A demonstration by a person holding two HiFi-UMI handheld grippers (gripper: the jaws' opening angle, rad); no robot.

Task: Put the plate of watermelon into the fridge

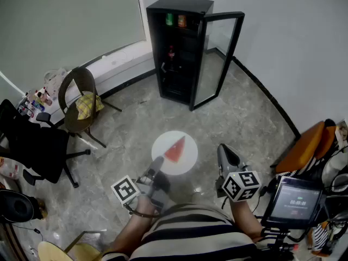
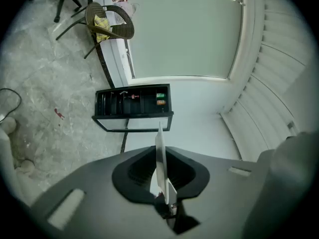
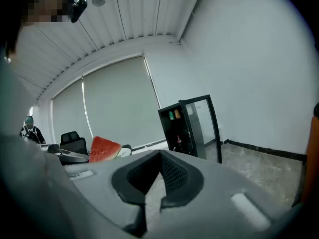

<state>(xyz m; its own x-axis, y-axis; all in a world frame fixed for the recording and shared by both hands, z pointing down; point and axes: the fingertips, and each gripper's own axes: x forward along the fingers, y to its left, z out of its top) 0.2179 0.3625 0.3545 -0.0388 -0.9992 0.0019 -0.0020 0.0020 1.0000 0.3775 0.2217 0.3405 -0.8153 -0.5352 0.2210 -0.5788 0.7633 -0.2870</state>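
The left gripper (image 1: pixel 157 165) jaws are clamped on the rim of the plate (image 1: pixel 188 162) carrying the watermelon (image 1: pixel 175 150), and the right gripper (image 1: pixel 225 155) jaws are closed and empty — the carry to the fridge (image 1: pixel 176 48) (door open, well apart) and the placement remain.

The near rim of the plate (image 1: pixel 189 157) is covered by the left gripper (image 1: pixel 156 165); in the left gripper view only its edge is shown. The watermelon (image 3: pixel 103 149) is partly hidden behind the right gripper (image 1: pixel 224 154) in that gripper's view. The lower shelves of the fridge (image 1: pixel 176 53) are lost in darkness.
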